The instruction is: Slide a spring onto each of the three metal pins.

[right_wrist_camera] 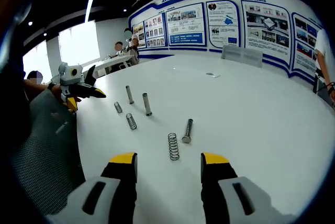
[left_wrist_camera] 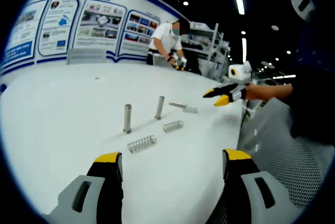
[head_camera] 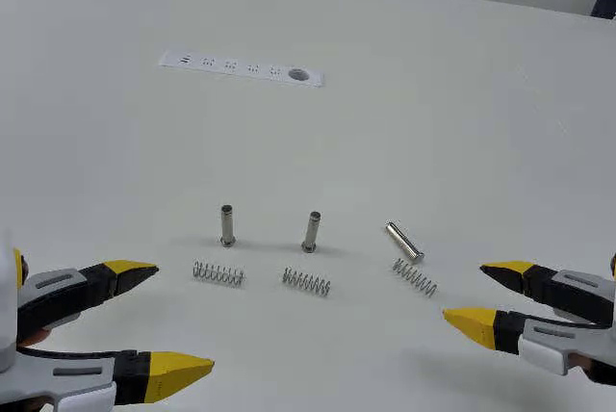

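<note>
White and bare for the most part, the worktop (head_camera: 433,123) carries a thin white strip (head_camera: 241,67) with small markings out toward its far edge. The task's parts sit in a row closer to its near edge, on the person's side.

The left pin (head_camera: 227,225) and the middle pin (head_camera: 311,231) stand upright, while the right pin (head_camera: 404,243) lies on its side. Each has a spring lying flat just on the near side of it, close but apart: the left spring (head_camera: 218,273), the middle spring (head_camera: 306,282) and the right spring (head_camera: 415,277). No spring is on a pin yet, so the task looks to be at its very start.

The left gripper (head_camera: 182,316) hovers near the left end of the row and the right gripper (head_camera: 465,291) near the right end. Both have their jaws spread wide and hold nothing.

The step in hand is probably the first pickup. It should go best if one gripper pinches a spring lightly across the coils near one end, firmly enough to lift it but not to crush it, leaving the other end free and open. The other gripper could steady a standing pin low on its shaft, since a sideways nudge would likely topple it. The spring's bore should line up straight with the pin's top before it is lowered. The fallen pin will need standing up or holding first, and being round it may roll.
</note>
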Demonstrator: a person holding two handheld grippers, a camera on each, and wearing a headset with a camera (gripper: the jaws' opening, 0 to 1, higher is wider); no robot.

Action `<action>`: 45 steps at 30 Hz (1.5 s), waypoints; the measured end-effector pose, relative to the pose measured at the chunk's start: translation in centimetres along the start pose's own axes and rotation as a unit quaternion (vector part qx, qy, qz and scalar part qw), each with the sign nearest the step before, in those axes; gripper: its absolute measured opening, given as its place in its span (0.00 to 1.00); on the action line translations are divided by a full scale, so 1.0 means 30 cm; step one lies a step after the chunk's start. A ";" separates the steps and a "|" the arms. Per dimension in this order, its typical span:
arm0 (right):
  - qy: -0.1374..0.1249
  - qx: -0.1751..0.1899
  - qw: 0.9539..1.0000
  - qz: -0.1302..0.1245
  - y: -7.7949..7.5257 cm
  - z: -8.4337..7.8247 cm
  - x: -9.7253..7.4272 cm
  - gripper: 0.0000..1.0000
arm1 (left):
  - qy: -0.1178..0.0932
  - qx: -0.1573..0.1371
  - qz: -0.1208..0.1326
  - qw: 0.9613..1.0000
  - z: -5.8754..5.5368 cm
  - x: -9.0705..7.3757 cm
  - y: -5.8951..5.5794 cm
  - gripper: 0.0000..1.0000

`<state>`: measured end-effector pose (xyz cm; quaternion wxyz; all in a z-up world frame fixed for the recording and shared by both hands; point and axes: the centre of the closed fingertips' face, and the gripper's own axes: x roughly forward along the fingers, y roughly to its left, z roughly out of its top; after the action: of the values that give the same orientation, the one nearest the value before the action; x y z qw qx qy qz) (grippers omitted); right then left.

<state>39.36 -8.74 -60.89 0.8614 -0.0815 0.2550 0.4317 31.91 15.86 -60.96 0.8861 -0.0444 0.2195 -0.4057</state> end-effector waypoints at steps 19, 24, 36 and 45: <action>0.038 -0.010 0.999 -0.028 -0.087 0.139 0.154 0.30 | 0.006 0.000 -0.002 1.000 -0.005 0.003 -0.004 0.79; 0.061 -0.015 0.997 -0.037 -0.105 0.156 0.199 0.26 | 0.006 -0.001 -0.002 1.000 -0.006 0.004 -0.004 0.79; 0.129 -0.019 0.990 -0.055 -0.131 0.127 0.305 0.18 | 0.014 0.003 -0.003 1.000 -0.013 0.006 -0.006 0.77; 0.163 -0.010 0.985 -0.057 -0.144 0.100 0.355 0.17 | 0.017 0.004 -0.003 1.000 -0.017 0.005 -0.006 0.76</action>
<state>49.17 -2.84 -64.11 0.8306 -0.1737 0.3831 0.3650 31.66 15.67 -61.43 0.8811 -0.0342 0.2326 -0.4103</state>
